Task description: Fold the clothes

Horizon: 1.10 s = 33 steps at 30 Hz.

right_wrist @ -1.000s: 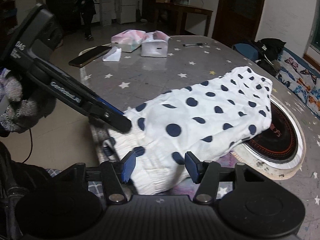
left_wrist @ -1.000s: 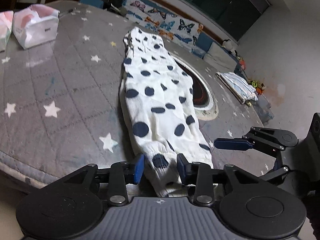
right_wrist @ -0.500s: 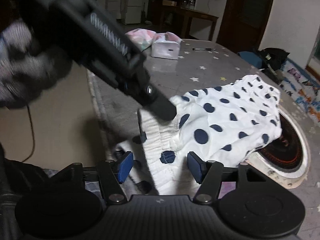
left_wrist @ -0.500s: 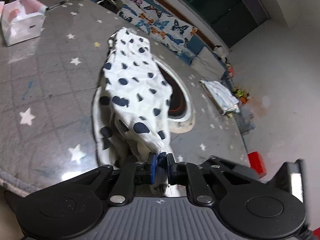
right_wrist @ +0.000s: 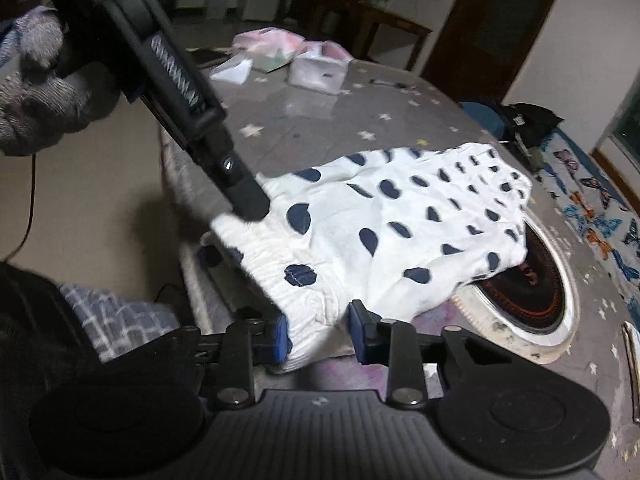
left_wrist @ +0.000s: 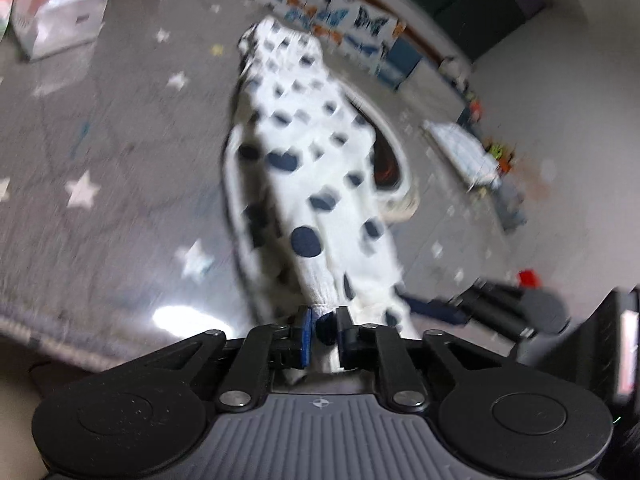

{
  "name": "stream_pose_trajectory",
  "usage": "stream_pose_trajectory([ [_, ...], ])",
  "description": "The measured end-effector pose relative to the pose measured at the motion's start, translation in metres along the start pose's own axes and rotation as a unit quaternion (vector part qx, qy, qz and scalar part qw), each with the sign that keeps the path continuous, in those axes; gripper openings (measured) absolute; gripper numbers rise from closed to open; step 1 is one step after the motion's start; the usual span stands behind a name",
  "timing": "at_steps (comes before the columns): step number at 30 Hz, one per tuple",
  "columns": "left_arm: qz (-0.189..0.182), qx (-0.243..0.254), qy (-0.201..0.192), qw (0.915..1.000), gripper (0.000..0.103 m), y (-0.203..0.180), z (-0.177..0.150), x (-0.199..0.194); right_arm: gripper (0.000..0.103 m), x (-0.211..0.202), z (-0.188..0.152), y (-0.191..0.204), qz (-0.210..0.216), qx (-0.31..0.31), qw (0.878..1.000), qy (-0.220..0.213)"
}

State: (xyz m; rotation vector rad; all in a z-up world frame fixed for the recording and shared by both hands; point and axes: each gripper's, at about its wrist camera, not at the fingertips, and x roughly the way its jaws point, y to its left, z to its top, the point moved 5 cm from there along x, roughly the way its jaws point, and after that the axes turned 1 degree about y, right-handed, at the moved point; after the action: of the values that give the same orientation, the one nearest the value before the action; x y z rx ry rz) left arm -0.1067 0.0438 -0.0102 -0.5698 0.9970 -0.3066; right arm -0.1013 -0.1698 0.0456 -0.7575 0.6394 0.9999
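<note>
A white garment with navy polka dots (left_wrist: 304, 184) lies lengthways on the grey star-print table (left_wrist: 100, 140), partly over a round cooker plate (right_wrist: 532, 280). My left gripper (left_wrist: 323, 334) pinches the elastic hem at the near end, with its jaws easing open a little; this view is motion-blurred. In the right wrist view the left gripper (right_wrist: 248, 208) holds one corner of the garment (right_wrist: 420, 224) raised. My right gripper (right_wrist: 318, 338) is closing on the gathered hem beside it, and fabric fills the gap between its pads. The right gripper (left_wrist: 416, 305) shows blurred at the right of the left wrist view.
Tissue boxes (right_wrist: 320, 68) stand at the table's far end, and a black bag (right_wrist: 524, 120) lies beyond the garment. A butterfly-print mat (right_wrist: 600, 220) runs along the far side. A gloved hand (right_wrist: 36, 92) holds the left gripper. The table's near edge is right below both grippers.
The left gripper closed on the hem and lifted that corner off the table. The right gripper's jaws narrowed around the hem beside it.
</note>
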Motion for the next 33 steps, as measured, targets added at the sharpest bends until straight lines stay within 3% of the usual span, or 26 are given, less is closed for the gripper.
stream_pose_trajectory([
  [2,0.003,0.008,-0.004,1.0000,0.018,0.003,0.000,-0.005,0.039,0.001,0.000,0.000,0.009,-0.005,1.000,0.001],
  [8,-0.004,0.048,-0.059,0.9971,0.018,-0.009,0.022,-0.032,0.045,-0.016,0.003,-0.012,0.046,0.012,0.999,-0.005],
  [13,-0.031,0.060,-0.082,0.9943,0.015,-0.020,0.048,-0.019,0.048,-0.026,0.008,-0.034,0.079,0.069,0.994,-0.016],
  [17,-0.046,0.082,-0.069,0.9932,0.015,-0.028,0.061,0.010,0.048,-0.024,0.014,-0.049,0.091,0.106,0.990,-0.028],
  [23,-0.031,0.081,-0.020,0.9960,0.015,-0.012,0.056,0.047,0.048,-0.027,0.016,-0.065,0.113,0.140,0.983,-0.036],
  [28,-0.035,0.078,-0.001,0.9964,0.015,-0.005,0.049,0.050,0.048,-0.021,0.020,-0.091,0.078,0.153,0.984,-0.037],
  [33,-0.043,0.084,-0.027,0.9952,0.015,-0.013,0.068,0.041,0.047,0.012,0.027,-0.139,0.028,0.192,0.980,-0.045],
])
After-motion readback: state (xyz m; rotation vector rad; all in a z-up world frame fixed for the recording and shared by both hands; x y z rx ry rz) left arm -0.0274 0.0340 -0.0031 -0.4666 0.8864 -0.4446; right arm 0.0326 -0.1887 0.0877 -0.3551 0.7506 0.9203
